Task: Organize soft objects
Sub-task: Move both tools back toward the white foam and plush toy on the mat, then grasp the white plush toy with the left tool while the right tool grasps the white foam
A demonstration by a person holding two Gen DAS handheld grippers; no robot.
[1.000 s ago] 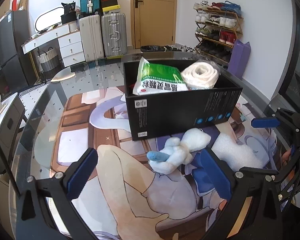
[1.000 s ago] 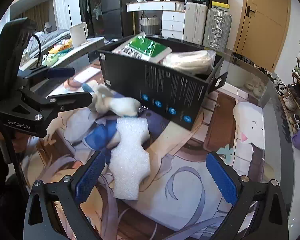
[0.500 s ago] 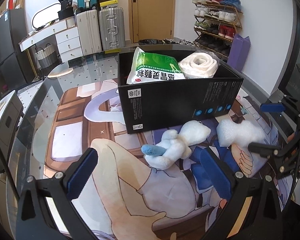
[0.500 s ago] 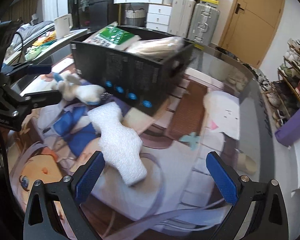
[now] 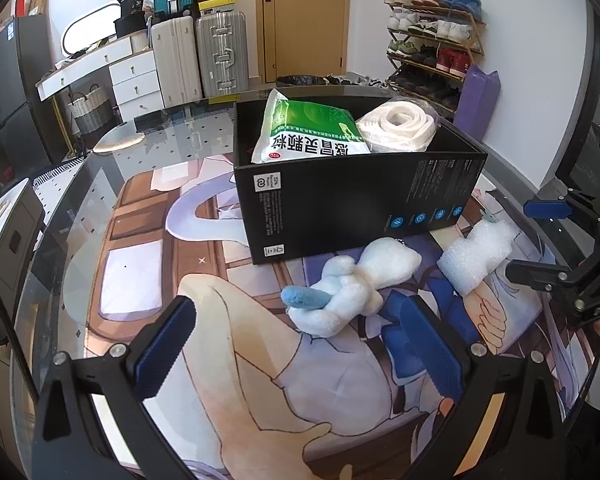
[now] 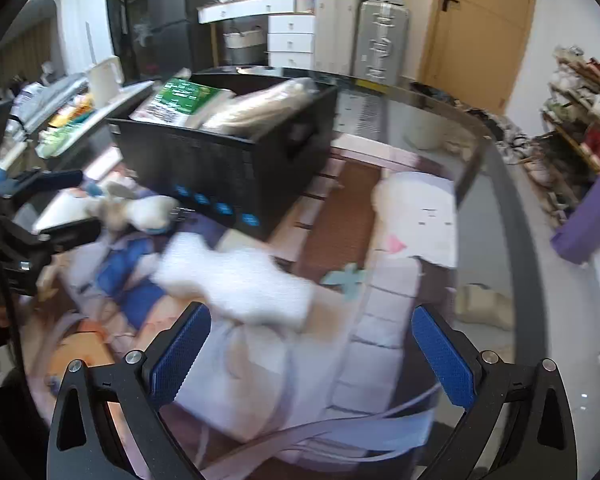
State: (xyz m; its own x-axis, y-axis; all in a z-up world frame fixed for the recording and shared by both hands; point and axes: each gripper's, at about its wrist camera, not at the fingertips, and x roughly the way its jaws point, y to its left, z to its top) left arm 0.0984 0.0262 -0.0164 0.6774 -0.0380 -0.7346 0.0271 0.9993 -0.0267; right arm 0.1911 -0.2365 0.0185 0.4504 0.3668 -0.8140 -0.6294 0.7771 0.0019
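A black box (image 5: 360, 196) stands on the printed mat and holds a green and white bag (image 5: 308, 132) and a rolled white item (image 5: 398, 128). A white plush toy with a blue tail (image 5: 352, 288) lies in front of the box, just ahead of my open left gripper (image 5: 300, 348). A white foam piece (image 5: 476, 256) lies to the toy's right. In the right wrist view the foam piece (image 6: 236, 276) lies just ahead of my open, empty right gripper (image 6: 308, 356); the box (image 6: 224, 168) and the toy (image 6: 140, 208) are blurred. The right gripper also shows in the left wrist view (image 5: 548, 240), open.
The round glass table (image 5: 100, 184) carries a large printed mat (image 5: 240, 360). Suitcases (image 5: 216, 56), a white dresser (image 5: 100, 68) and a shoe rack (image 5: 432, 44) stand beyond the table. A purple bag (image 6: 584, 224) sits on the floor at the right.
The left gripper has moved closer to the plush toy and box. The right gripper has swung right and forward toward the foam piece; its view is motion-blurred.
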